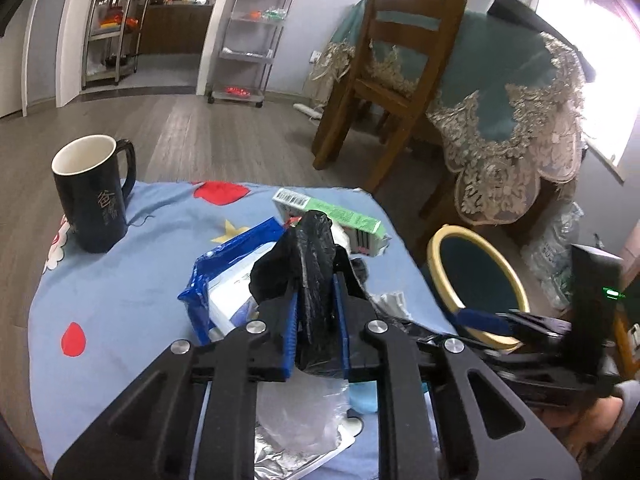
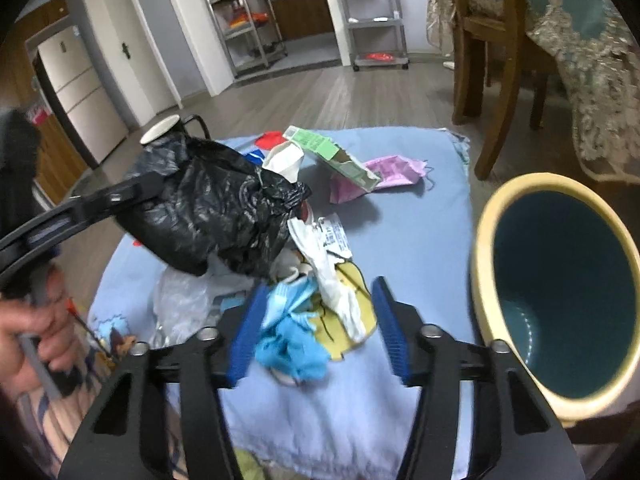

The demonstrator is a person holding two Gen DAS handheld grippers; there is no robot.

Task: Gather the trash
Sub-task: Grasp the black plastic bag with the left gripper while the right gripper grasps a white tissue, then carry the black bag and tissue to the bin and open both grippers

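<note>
Left gripper (image 1: pixel 316 312) clamped on black bag (image 1: pixel 312 272); right gripper (image 2: pixel 316 328) apart around blue glove (image 2: pixel 292 336).

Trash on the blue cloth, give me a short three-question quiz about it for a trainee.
1. True or false: the left gripper is shut on the black plastic bag.
2. What lies between the right gripper's open fingers: A) a pink mask, B) a light blue glove, C) a mug?
3. Fill in: the bin stands beside the cloth on its ___ side in the right wrist view.

Key: 1 true. 2 B, the light blue glove. 3 right.
</note>
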